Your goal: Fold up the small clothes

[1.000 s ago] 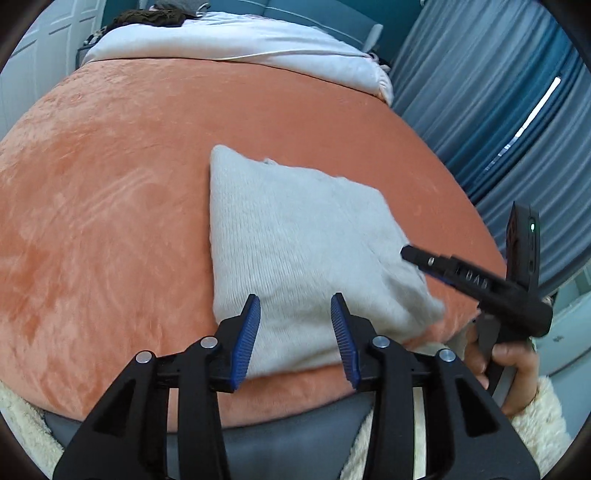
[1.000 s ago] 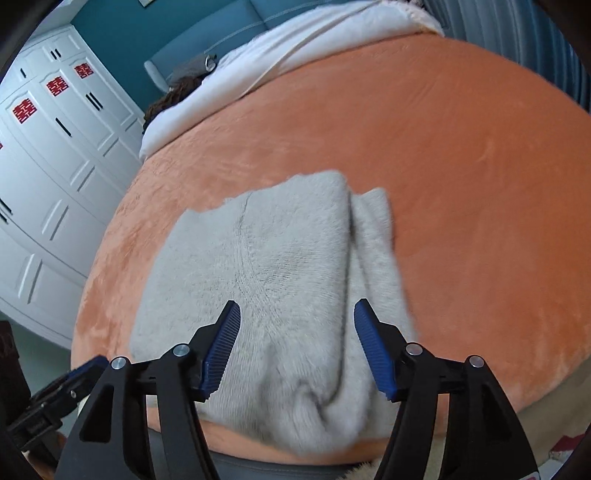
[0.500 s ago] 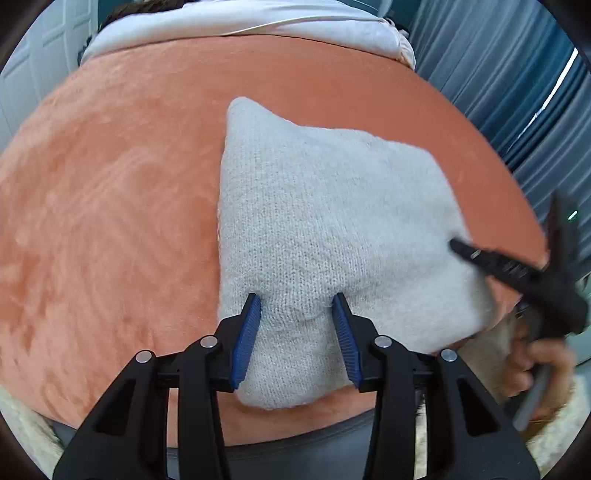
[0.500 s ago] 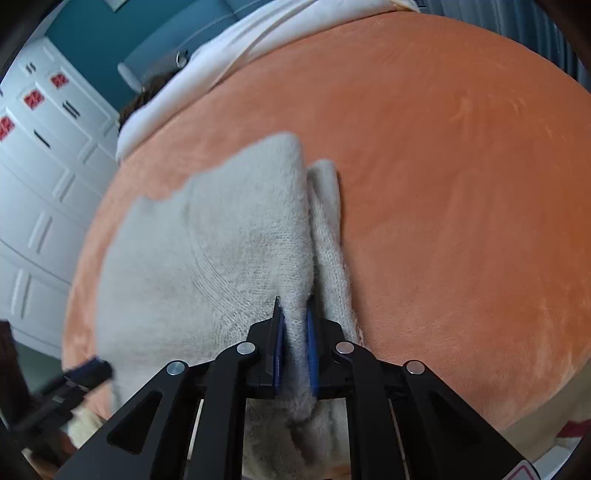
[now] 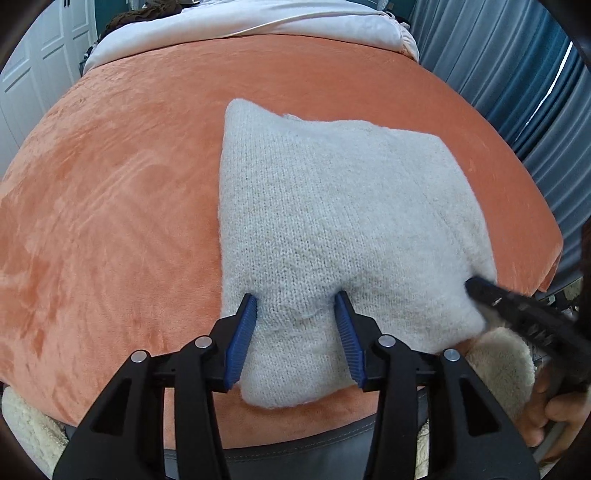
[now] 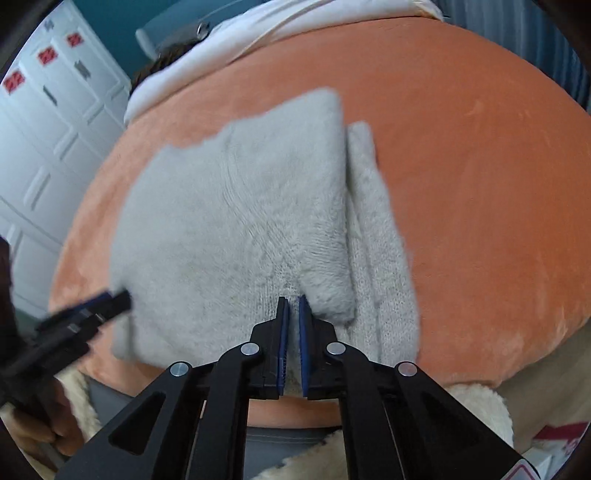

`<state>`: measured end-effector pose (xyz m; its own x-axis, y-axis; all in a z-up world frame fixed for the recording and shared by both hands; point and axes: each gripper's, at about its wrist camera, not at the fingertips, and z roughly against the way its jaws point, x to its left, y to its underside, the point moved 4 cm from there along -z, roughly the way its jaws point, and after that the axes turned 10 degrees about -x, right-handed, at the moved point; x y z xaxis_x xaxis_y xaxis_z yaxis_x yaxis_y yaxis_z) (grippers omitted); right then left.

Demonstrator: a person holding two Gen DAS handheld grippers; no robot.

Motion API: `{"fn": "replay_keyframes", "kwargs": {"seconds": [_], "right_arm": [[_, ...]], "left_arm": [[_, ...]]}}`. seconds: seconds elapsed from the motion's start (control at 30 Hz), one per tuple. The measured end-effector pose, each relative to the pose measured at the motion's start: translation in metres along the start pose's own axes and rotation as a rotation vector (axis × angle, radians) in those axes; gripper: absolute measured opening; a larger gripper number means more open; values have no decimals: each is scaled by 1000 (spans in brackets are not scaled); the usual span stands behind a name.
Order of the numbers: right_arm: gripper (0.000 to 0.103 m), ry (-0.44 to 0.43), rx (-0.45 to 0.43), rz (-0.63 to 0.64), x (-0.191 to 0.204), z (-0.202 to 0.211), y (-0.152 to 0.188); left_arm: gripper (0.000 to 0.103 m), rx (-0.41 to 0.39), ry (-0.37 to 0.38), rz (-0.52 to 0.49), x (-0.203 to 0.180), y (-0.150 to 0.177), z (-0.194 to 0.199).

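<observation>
A pale grey knit garment (image 5: 332, 221) lies folded on the orange plush bed cover (image 5: 110, 221), near its front edge. My left gripper (image 5: 297, 301) is open, its blue pads set either side of a raised ridge of the knit at the near left. My right gripper (image 6: 291, 302) is shut on the garment's (image 6: 229, 221) near edge, beside a folded flap. The right gripper also shows in the left wrist view (image 5: 517, 306) at the garment's right corner, and the left gripper shows blurred in the right wrist view (image 6: 88, 310).
A white quilt (image 5: 240, 26) lies across the far end of the bed. Blue curtains (image 5: 517, 74) hang on the right, white wardrobe doors (image 6: 37, 147) stand on the left. A cream fleece sleeve (image 5: 498, 365) shows at my right hand.
My right gripper closed on the garment's near edge. My left gripper moved forward onto the knit and stayed open. The garment sits closer in both views.
</observation>
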<state>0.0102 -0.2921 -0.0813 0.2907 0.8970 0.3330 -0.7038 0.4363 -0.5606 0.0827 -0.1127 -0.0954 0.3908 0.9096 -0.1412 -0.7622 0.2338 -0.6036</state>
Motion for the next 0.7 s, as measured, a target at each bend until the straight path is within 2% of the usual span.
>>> {"fn": "replay_keyframes", "kwargs": {"seconds": [0.07,0.1,0.2,0.23,0.27,0.33,0.4,0.5,0.6,0.7], "right_arm": [[6,-40,-41,-19,0,19,-8],[6,-42,-34,-12,2,21,-7],[0,67,70,90,-3,-10,16],[0,72,84,92,-4,-15,23],[2,67,63,77,-4,-8,22],[15,42,1,58,3,14,14],[33,7,-33,24,9,33,13],[34,-64,-17,-13,14,44,22],[34,-56,-9,28,21,45,35],[34,-73,-23,8,39,42,38]], "left_arm": [[42,13,8,25,4,2,2],[42,17,14,40,5,2,2],[42,25,15,49,5,6,3],[42,30,18,47,4,7,4],[42,37,12,34,2,8,6],[42,40,9,16,1,11,10],[42,55,26,39,3,15,14],[43,72,28,33,4,25,19],[43,84,-12,4,13,39,22],[45,132,-30,61,30,54,14]]}}
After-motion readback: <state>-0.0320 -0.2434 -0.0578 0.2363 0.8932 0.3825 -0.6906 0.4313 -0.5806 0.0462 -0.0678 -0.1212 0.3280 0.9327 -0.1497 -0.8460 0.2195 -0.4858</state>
